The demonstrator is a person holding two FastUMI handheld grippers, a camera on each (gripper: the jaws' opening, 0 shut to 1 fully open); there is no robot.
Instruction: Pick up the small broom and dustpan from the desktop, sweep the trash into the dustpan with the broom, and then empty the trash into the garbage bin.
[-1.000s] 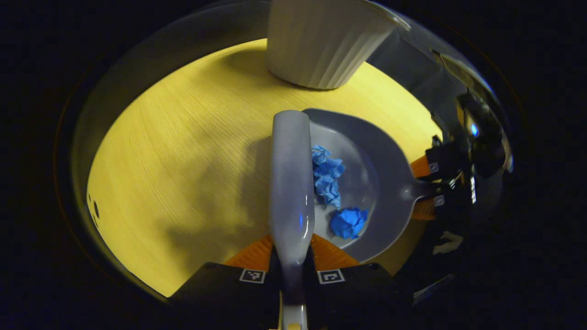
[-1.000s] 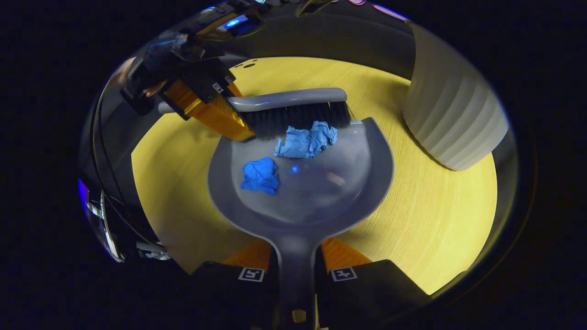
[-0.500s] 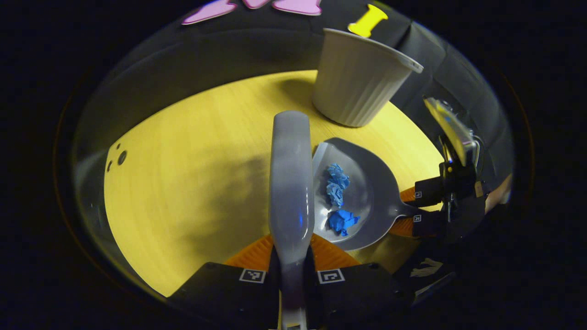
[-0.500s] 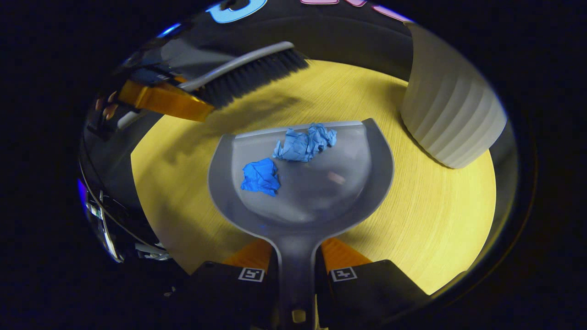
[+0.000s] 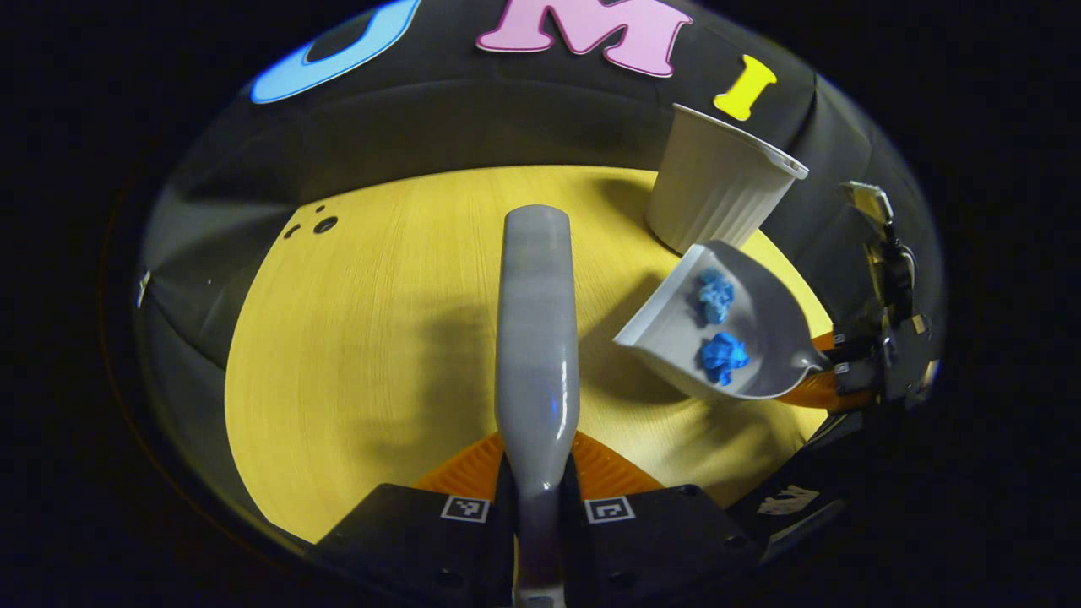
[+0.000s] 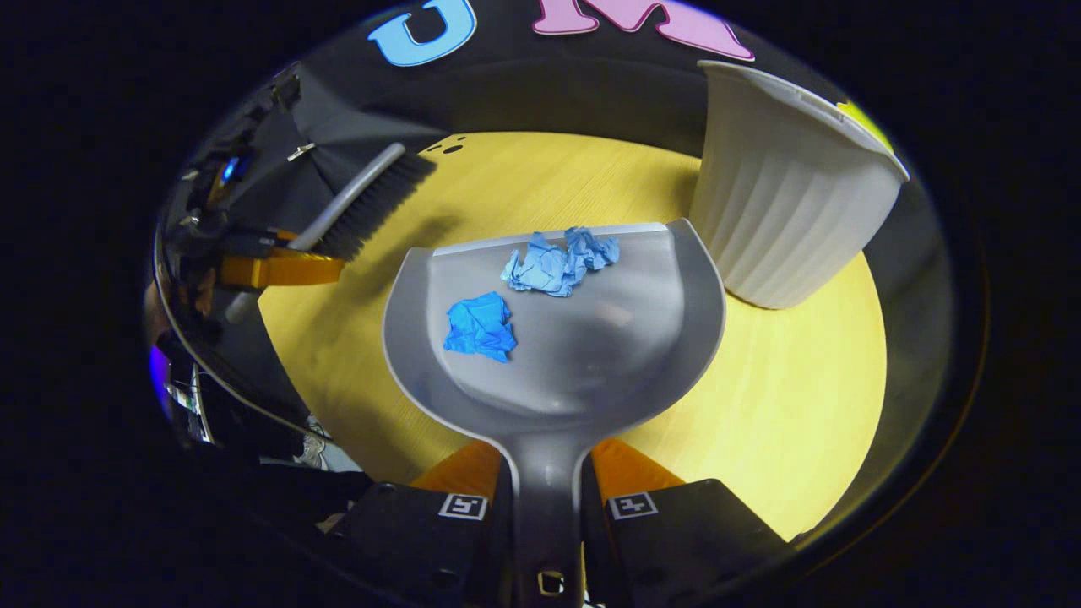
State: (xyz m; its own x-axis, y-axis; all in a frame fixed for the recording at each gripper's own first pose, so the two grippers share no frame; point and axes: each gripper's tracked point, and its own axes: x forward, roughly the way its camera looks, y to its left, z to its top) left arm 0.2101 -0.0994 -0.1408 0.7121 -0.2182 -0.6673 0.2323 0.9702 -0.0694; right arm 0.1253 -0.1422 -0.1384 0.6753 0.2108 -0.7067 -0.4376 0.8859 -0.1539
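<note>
The white ribbed garbage bin (image 6: 785, 203) stands on the yellow desktop (image 5: 380, 338). Just beside it the grey dustpan (image 6: 557, 338) hangs clear of the desktop, two blue paper wads (image 6: 481, 325) inside, open lip pointing away from the right gripper (image 6: 547, 481), whose fingers clamp its handle. The left gripper (image 5: 537, 473) pinches the broom (image 5: 537, 338), long axis straight ahead.

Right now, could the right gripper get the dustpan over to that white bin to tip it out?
Probably yes. The right gripper holds the dustpan lifted off the table, the bin stands just beside it, and nothing lies between them.

trash (image 6: 480, 325) in dustpan (image 6: 591, 371) — bin (image 6: 781, 203) beside
</note>
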